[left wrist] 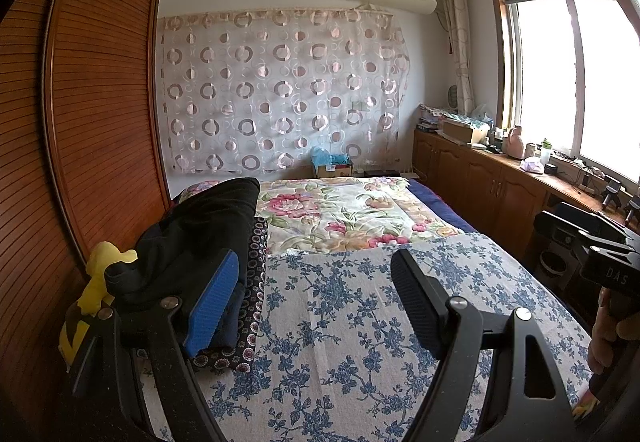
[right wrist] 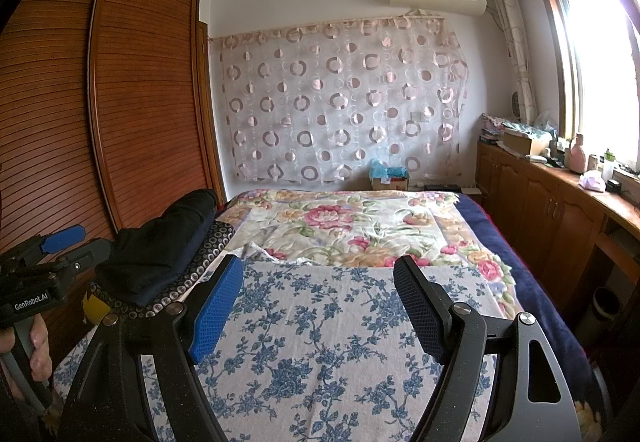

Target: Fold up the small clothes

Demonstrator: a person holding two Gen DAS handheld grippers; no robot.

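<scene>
We see both grippers held over a bed, nothing between the jaws of either.

Left gripper [left wrist: 316, 306]: jaws stand wide apart, empty. Its blue pad [left wrist: 212, 302] sits at lower left of the left wrist view, just in front of the clothes pile; we cannot tell whether it touches the pile.

Right gripper [right wrist: 320, 308]: jaws likewise wide apart and empty, above the blue-flowered cloth [right wrist: 320, 342] that fills the lower centre of the right wrist view.

Clothes: a stack at the left edge of the bed, beside the slatted wooden wardrobe [left wrist: 92, 102]. A black garment [left wrist: 192, 234] lies on top, loosely bunched; under it is a dark patterned piece [left wrist: 256, 282] with small rings. A yellow item [left wrist: 96, 282] shows at the far left, partly hidden.

Beyond the blue-flowered cloth lies a pink-flowered bedspread [left wrist: 340, 210]. A hand [right wrist: 36, 346] grips a handle at lower left of the right wrist view.
</scene>
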